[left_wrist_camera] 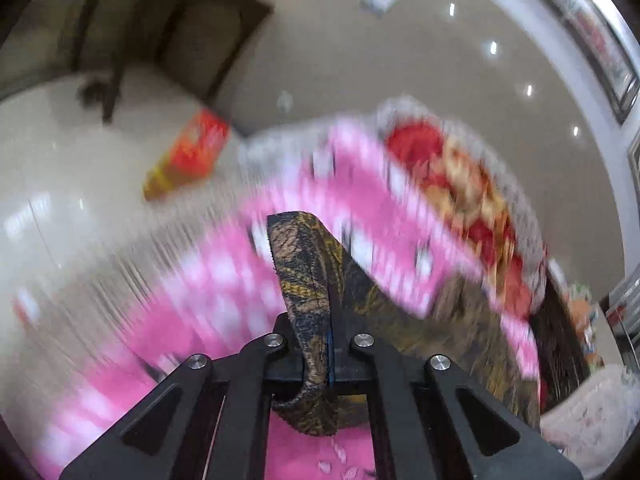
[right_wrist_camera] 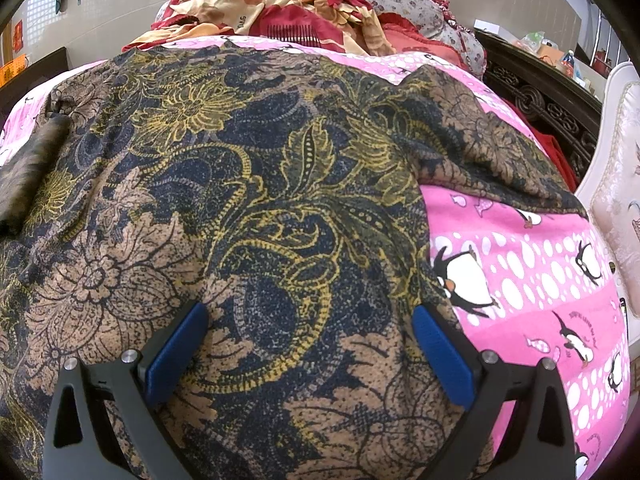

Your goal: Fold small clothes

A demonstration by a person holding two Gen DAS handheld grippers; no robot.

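A dark floral garment (right_wrist_camera: 260, 184) in navy, tan and yellow lies spread over a pink penguin-print sheet (right_wrist_camera: 532, 280). My right gripper (right_wrist_camera: 309, 314) is open, its blue pads (right_wrist_camera: 176, 356) wide apart and low over the cloth near its right edge, gripping nothing. In the left wrist view, my left gripper (left_wrist_camera: 326, 356) is shut on a hemmed edge of the same garment (left_wrist_camera: 308, 272). That strip stands up between the jaws, lifted off the blurred pink sheet (left_wrist_camera: 200, 300). A blurred dark shape (right_wrist_camera: 28, 172) shows at the garment's far left.
A heap of red and orange bedding (right_wrist_camera: 280, 12) lies at the far end of the bed. A dark carved frame (right_wrist_camera: 536, 96) and a pale padded headboard (right_wrist_camera: 616, 184) line the right side. A red box (left_wrist_camera: 188, 156) and dark furniture (left_wrist_camera: 160, 32) stand on the glossy floor.
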